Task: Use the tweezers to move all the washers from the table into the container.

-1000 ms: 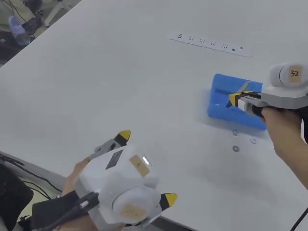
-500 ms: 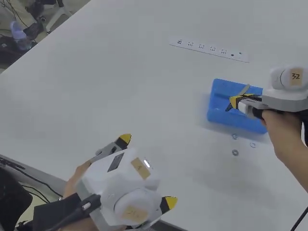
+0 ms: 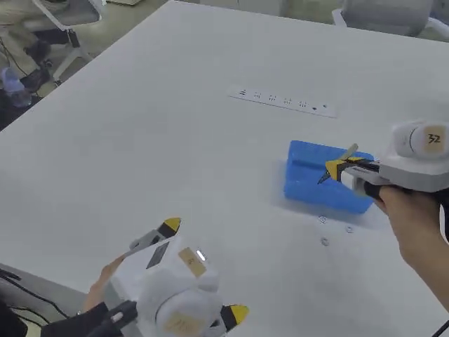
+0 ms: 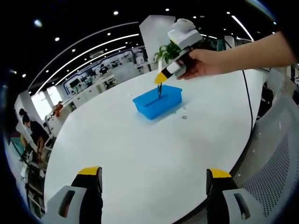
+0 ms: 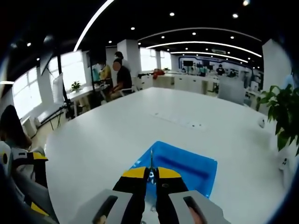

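Table (image 3: 175,140) white, in an open office under ceiling spotlights. Left gripper (image 4: 153,172) — jaws wide apart, holding nothing, well apart from the work. Power strip (image 3: 280,102) lies beyond. Blue container (image 3: 309,186) sits beneath the fingertips of the right gripper (image 3: 335,168); contents not discernible. Three washers (image 3: 324,241) lie on the table just beside it. That gripper carries a label (image 3: 433,139) reading "32" — jaws clamped on the tweezers (image 5: 151,158).

I see the thin metal tweezers (image 5: 151,161) clamped between my right gripper's (image 3: 335,168) closed jaws, their tips angled down into the blue rectangular container (image 3: 309,186). The container sits open just ahead of and beneath that gripper. Three small silver washers (image 3: 324,241) lie flat on the table beside the container's near wall, below the gripper.
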The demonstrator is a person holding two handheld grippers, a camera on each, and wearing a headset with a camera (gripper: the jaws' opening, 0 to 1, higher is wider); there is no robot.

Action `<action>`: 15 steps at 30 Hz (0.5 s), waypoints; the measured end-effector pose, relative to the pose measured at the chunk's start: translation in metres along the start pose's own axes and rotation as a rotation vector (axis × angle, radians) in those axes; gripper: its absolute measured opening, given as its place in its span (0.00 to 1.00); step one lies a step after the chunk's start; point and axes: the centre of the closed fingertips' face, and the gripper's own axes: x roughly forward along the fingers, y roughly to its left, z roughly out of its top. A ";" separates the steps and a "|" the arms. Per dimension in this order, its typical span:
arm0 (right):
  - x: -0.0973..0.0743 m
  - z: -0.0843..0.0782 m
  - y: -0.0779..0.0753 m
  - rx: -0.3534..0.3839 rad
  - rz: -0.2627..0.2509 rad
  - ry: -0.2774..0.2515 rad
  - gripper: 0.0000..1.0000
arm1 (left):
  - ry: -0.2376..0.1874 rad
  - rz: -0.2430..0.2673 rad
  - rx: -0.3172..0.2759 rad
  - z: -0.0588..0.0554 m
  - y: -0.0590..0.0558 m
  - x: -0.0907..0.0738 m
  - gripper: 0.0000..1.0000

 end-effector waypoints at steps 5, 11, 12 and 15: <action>-0.014 -0.005 0.008 0.007 -0.001 -0.014 0.03 | -0.003 0.001 0.007 0.001 -0.001 0.000 0.94; -0.023 -0.018 0.009 0.034 -0.010 -0.010 0.03 | -0.006 0.001 0.005 0.001 0.000 -0.001 0.94; -0.024 -0.021 0.009 0.037 -0.011 -0.006 0.03 | -0.006 0.002 0.005 0.001 0.000 -0.001 0.94; -0.025 -0.035 0.008 0.029 -0.016 0.023 0.03 | -0.012 0.004 0.012 0.002 0.000 -0.002 0.93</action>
